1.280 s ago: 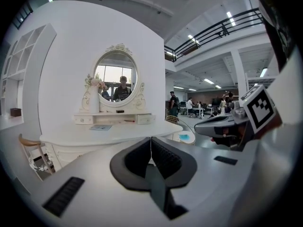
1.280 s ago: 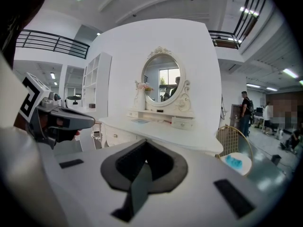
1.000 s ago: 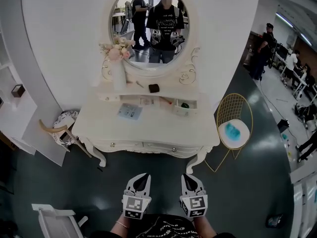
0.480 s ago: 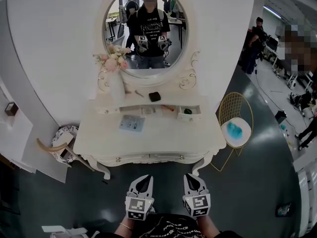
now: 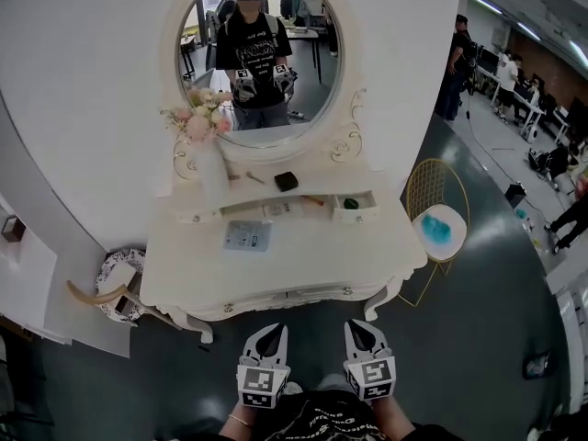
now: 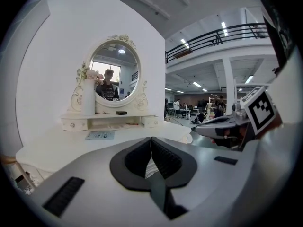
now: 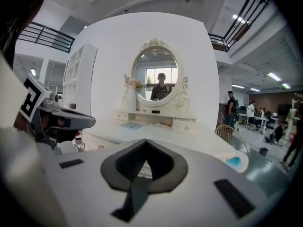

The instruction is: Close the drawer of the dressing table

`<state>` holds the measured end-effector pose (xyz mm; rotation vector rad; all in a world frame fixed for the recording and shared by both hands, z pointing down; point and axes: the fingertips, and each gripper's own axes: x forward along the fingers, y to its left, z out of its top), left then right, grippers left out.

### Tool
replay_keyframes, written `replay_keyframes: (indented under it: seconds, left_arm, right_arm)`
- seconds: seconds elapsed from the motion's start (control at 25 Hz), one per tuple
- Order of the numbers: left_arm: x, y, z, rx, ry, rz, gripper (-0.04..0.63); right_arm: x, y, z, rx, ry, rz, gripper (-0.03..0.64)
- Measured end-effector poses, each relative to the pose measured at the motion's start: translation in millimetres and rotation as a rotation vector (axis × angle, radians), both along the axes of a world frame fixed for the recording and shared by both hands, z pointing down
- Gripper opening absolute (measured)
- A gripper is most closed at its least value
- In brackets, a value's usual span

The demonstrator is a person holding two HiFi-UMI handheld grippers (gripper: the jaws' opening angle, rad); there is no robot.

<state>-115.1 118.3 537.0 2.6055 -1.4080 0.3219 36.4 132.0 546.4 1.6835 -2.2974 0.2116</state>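
Observation:
The white dressing table (image 5: 312, 260) stands ahead of me under its oval mirror (image 5: 257, 53). On its raised shelf, the small right-hand drawer (image 5: 354, 206) is pulled out, with something green inside; the drawer also shows in the left gripper view (image 6: 149, 121) and the right gripper view (image 7: 184, 125). Both wide front drawers (image 5: 276, 297) look pushed in. My left gripper (image 5: 272, 331) (image 6: 151, 138) and right gripper (image 5: 356, 327) (image 7: 144, 141) hover side by side just short of the table's front edge. Both are shut and hold nothing.
A vase of pink flowers (image 5: 204, 145), a small black box (image 5: 286, 181) and a pale blue card (image 5: 248, 236) rest on the table. A gold wire chair with a teal cushion (image 5: 439, 223) stands right of it. A round patterned thing (image 5: 115, 278) lies on the floor left.
The table has drawn closer and lower in the head view as both grippers moved forward toward its front edge. Both grippers stay shut.

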Motion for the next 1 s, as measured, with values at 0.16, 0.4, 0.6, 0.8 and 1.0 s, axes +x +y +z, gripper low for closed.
replay_keyframes:
  seconds: [0.16,0.4,0.6,0.8,1.0]
  left_arm:
    - [-3,-4,6,-0.011,-0.001,0.012,0.017]
    - [-4,-13,9,-0.021,0.008,0.016,0.017]
    - [-5,-24,10,-0.03,0.003,0.002,0.017]
    - [-2,-43,12,-0.034,-0.004,-0.021,0.017]
    - [6,-67,12,-0.038,-0.003,-0.049,0.017]
  right_arm:
    - [0,-2,2,-0.003,-0.007,0.023,0.009]
    - [-1,-11,6,-0.014,-0.01,0.032,0.009]
    - [0,-23,11,-0.034,-0.004,0.015,0.009]
    - [7,-49,10,-0.031,-0.001,-0.002,0.009]
    - [18,-79,6,-0.026,0.001,-0.018,0.009]
